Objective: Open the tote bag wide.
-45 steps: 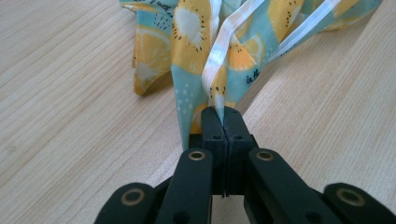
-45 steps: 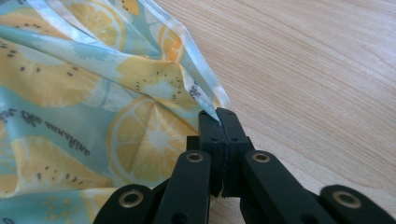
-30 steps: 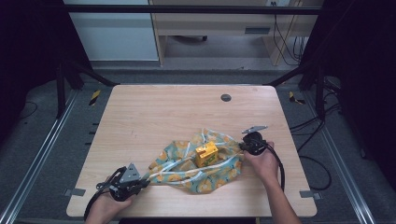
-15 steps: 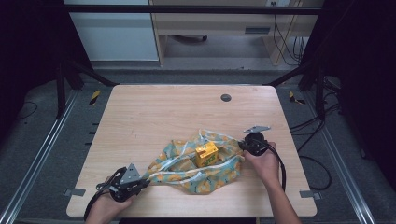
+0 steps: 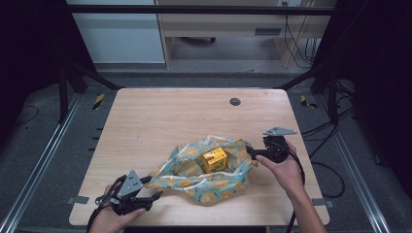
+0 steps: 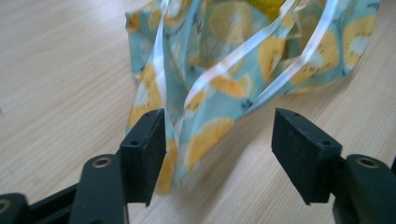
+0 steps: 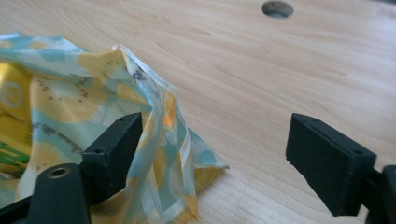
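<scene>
Cloth (image 5: 209, 172) with lemon print lies mid-worktop (image 5: 160, 121), yellow box (image 5: 214, 159) on it. Left claw (image 6: 217, 140) gapes around one corner, right claw (image 7: 215, 154) gapes at the opposite edge (neither clamped). Likely next: close on single layers, then lift evenly.

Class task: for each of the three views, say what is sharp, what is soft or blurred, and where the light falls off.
High view: the table is well lit and sharp, the surroundings fall into darkness. Left gripper view: the left claw is crisp, the lemon-print bag softens toward the top. Right gripper view: the bag edge beside the right claw is fairly sharp, the table hole is blurred.
</scene>
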A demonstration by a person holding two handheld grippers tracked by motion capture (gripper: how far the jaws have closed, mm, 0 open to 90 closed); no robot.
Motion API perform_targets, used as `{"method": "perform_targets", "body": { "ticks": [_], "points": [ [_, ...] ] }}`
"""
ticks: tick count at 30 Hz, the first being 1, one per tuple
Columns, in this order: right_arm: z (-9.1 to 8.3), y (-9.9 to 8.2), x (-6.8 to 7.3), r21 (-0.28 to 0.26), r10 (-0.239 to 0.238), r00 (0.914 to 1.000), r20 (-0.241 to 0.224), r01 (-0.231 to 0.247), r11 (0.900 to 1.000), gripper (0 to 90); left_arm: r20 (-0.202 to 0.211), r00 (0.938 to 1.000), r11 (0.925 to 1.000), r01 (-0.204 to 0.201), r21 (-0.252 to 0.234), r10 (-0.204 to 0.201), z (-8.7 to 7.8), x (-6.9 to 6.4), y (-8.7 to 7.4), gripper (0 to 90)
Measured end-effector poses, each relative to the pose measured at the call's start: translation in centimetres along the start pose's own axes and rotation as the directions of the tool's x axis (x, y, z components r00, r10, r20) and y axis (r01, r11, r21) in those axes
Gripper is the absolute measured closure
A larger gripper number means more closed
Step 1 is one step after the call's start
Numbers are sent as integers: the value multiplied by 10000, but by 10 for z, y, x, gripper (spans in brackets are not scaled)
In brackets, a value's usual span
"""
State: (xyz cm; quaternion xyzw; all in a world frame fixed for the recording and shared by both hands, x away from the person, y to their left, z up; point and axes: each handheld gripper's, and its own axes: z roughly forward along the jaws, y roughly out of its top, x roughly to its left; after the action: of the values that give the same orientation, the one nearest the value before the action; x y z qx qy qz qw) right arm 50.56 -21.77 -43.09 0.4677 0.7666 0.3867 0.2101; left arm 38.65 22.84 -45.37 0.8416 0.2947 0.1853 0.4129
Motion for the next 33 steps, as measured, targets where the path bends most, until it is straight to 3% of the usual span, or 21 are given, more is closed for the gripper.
{"method": "perform_targets", "body": {
  "ticks": [6, 7, 10, 15, 18, 23, 27, 29, 31, 33],
  "points": [
    [-14, 17, 20, -242, -493, 9984, -264, 487, 9985, 154, 73, 9995, 9987, -300, -419, 303, -5, -7, 31, 306],
    [-16, 22, 25, -249, -534, 9974, -483, 523, 9983, 139, 39, 9988, 9980, -483, -402, 485, -3, -6, 38, 304],
    [-15, 25, 27, -225, -559, 9968, -564, 547, 9982, 132, -30, 9977, 9974, -679, -246, 679, 7, -2, 49, 304],
    [-19, 27, 37, -95, -674, 9958, -627, 669, 9977, 141, 64, 9982, 9980, -588, -237, 590, 26, 7, 68, 314],
    [-28, 24, 44, 7, -775, 9954, -560, 776, 9970, 147, 370, 9963, 9968, -772, -195, 778, 36, 10, 81, 318],
    [-38, 10, 52, 243, -255, 9995, -204, 260, 9994, 188, 848, 9876, 9907, -1343, 229, 1319, 65, 14, 101, 336],
    [-37, -7, 60, 562, -507, 9986, 177, 497, 9972, 200, 1019, 9863, 9907, -1330, 279, 1295, 79, 15, 108, 389],
    [-39, -14, 66, 609, -632, 9978, 210, 618, 9962, 181, 703, 9881, 9902, -1385, 170, 1370, 83, 17, 111, 463],
    [-39, -22, 72, 459, -572, 9982, 162, 564, 9974, 132, 897, 9892, 9931, -1168, 55, 1159, 87, 19, 113, 487],
    [-38, -25, 73, 529, -523, 9985, 144, 515, 9973, 112, 1071, 9867, 9920, -1247, 190, 1220, 90, 18, 113, 489]
  ]
}}
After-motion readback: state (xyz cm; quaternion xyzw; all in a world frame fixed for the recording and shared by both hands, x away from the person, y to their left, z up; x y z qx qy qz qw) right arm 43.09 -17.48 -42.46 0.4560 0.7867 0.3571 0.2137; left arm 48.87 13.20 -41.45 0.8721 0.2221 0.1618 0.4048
